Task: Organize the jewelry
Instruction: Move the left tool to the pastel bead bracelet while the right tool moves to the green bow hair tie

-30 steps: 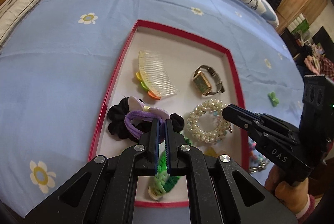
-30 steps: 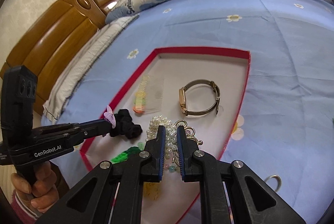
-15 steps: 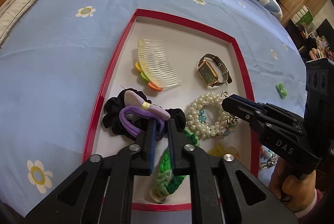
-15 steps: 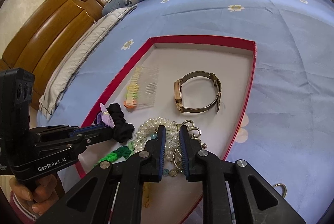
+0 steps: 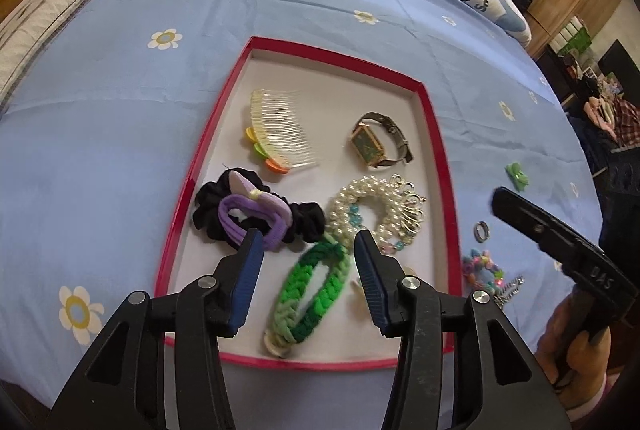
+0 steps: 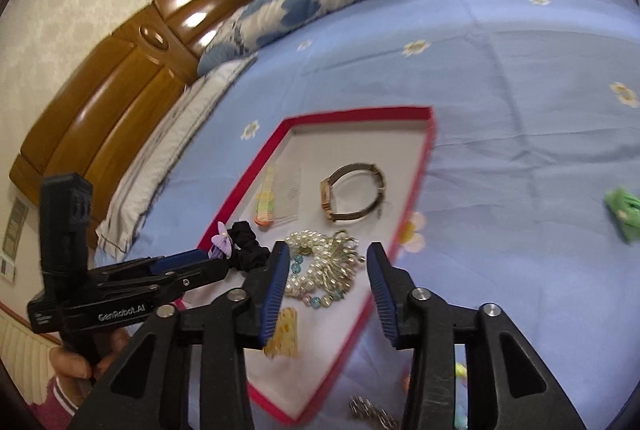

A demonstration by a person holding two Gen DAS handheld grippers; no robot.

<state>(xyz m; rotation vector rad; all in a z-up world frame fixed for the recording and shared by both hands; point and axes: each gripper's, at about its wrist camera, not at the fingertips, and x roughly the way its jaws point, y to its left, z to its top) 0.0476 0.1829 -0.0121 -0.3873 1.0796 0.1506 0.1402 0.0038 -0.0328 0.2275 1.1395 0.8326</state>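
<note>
A red-rimmed tray (image 5: 434, 133) with a white floor lies on the blue bedsheet. In it are a clear comb (image 5: 280, 133), a watch (image 5: 372, 145), a black scrunchie (image 5: 308, 226) with a purple hair tie (image 5: 252, 213), a pearl bracelet (image 5: 360, 201) and a green braided bracelet (image 5: 316, 286). My left gripper (image 5: 308, 244) hangs over the green bracelet, its jaws opening, the pads touching nothing. My right gripper (image 6: 328, 252) hovers over the pearl bracelet (image 6: 316, 262), jaws opening too, nothing pressed between them. Each gripper shows side-on in the other's view, left gripper (image 6: 216, 264), right gripper (image 5: 506, 201).
On the sheet right of the tray lie a ring (image 5: 481, 231), a colourful bead piece (image 5: 482, 270), a silver chain (image 5: 510, 290) and a green bow (image 5: 517, 174). A yellow clip (image 6: 282, 334) sits at the tray's near end. Pillows and a wooden headboard (image 6: 120, 97) stand beyond.
Both grippers went from shut to open and drew back a little. The left one let go of the green braided bracelet, the right one of the pearl bracelet; both pieces now lie in the tray.
</note>
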